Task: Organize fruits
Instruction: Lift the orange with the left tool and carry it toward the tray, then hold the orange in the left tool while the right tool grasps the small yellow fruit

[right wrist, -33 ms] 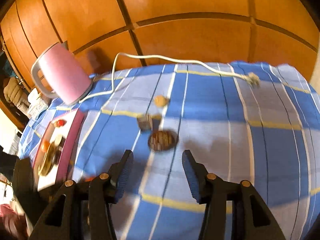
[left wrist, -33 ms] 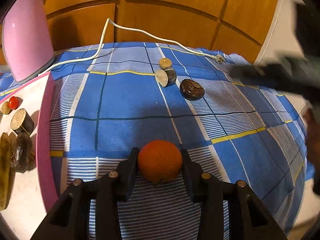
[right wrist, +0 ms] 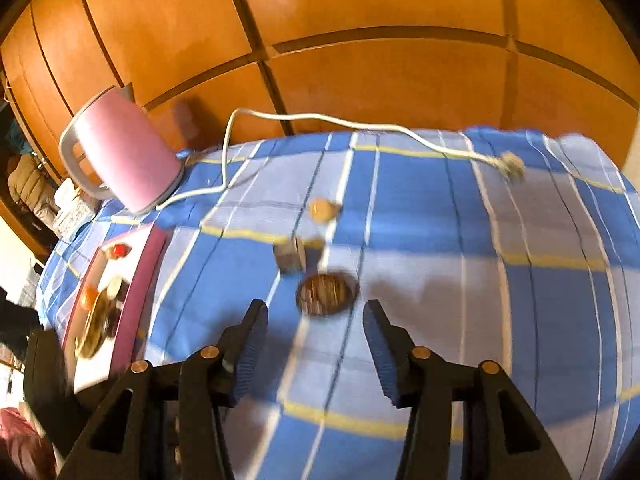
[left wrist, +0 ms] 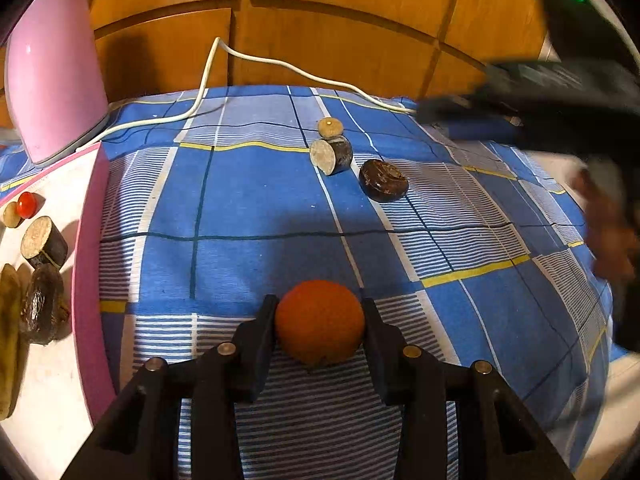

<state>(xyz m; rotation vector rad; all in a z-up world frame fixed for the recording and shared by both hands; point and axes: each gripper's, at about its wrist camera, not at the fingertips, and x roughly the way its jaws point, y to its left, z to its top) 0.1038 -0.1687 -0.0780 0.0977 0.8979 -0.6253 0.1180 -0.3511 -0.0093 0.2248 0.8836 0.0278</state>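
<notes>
My left gripper (left wrist: pixel 319 320) is shut on an orange (left wrist: pixel 320 320) just above the blue checked cloth. Ahead lie a dark round fruit (left wrist: pixel 383 181), a cut dark cylinder piece (left wrist: pixel 331 155) and a small tan round piece (left wrist: pixel 330 126). A pink-rimmed white tray (left wrist: pixel 90 272) at the left holds a small red fruit (left wrist: pixel 27 204), dark pieces and a long yellowish piece. My right gripper (right wrist: pixel 315 332) is open and empty, above the cloth just short of the dark round fruit (right wrist: pixel 326 294). The cylinder piece (right wrist: pixel 289 257), tan piece (right wrist: pixel 323 209) and tray (right wrist: pixel 140 280) also show there.
A pink kettle (left wrist: pixel 52 92) stands at the back left, its white cord (left wrist: pixel 280 65) running across the cloth's far edge to a plug (right wrist: pixel 510 165). Wooden panels (right wrist: pixel 360 40) rise behind. The right gripper's blurred dark body (left wrist: pixel 560 96) shows at the upper right of the left wrist view.
</notes>
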